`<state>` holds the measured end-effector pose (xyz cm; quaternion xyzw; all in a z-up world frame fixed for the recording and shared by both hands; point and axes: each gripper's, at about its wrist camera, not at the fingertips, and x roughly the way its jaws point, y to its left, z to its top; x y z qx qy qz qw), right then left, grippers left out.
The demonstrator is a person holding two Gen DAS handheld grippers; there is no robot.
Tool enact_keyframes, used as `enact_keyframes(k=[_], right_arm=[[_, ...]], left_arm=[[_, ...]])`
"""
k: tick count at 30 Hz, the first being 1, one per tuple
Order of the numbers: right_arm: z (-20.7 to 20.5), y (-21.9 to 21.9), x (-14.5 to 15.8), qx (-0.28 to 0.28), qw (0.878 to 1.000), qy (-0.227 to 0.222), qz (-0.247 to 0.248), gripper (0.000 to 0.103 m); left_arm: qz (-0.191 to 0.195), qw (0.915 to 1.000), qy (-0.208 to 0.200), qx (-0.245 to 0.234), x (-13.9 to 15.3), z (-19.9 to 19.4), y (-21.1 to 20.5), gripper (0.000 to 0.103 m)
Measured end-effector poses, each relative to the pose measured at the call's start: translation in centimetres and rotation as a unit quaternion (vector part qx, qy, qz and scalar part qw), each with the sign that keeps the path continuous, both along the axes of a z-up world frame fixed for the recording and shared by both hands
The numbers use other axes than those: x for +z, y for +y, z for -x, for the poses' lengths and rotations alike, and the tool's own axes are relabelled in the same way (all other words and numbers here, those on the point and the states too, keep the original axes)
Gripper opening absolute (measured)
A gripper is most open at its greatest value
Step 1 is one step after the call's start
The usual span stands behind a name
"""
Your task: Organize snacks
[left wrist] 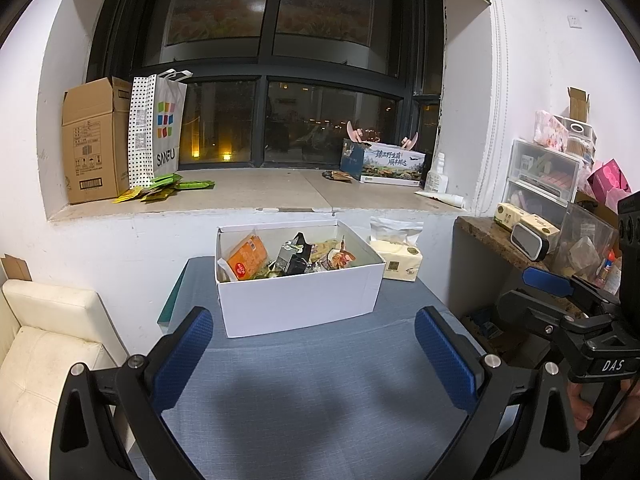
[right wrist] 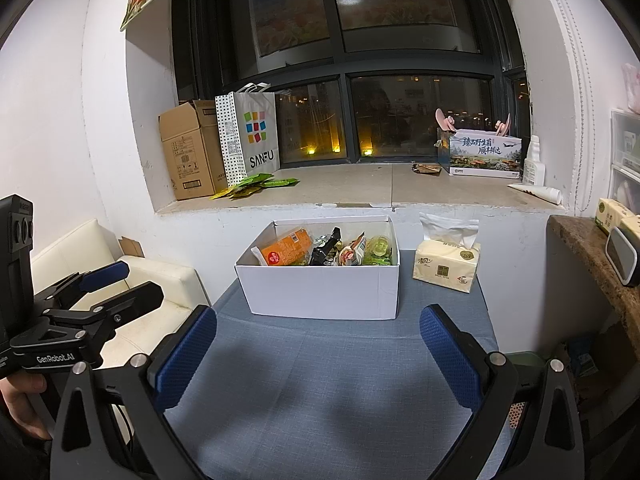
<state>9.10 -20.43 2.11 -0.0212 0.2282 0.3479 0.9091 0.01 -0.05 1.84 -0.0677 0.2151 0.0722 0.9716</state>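
A white box (left wrist: 300, 304) stands on the blue table (left wrist: 320, 392), filled with snack packets: an orange pack (left wrist: 246, 258), a black pack (left wrist: 296, 260) and others. It also shows in the right wrist view (right wrist: 320, 292) with the orange pack (right wrist: 286, 248). My left gripper (left wrist: 314, 344) is open and empty, held above the table short of the box. My right gripper (right wrist: 318, 342) is open and empty, also short of the box. Green and yellow snack packets (left wrist: 160, 188) lie on the windowsill (left wrist: 260, 190).
A tissue pack (right wrist: 446, 266) sits right of the box. The sill holds a cardboard box (left wrist: 96, 140), a SANFU bag (left wrist: 156, 132) and a printed carton (left wrist: 392, 164). A cream sofa (left wrist: 44, 340) is left; a stone shelf (left wrist: 492, 236) with drawers is right.
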Motion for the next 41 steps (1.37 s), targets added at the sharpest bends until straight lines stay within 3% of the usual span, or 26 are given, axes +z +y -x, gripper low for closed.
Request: enact_keyframes(k=[41], right_arm=[[-0.21, -0.04, -0.3, 0.004, 1.0, 0.002, 0.001, 0.103]], left_arm=[[0.001, 1.0, 0.003, -0.006, -0.18, -0.11, -0.11, 0.103]])
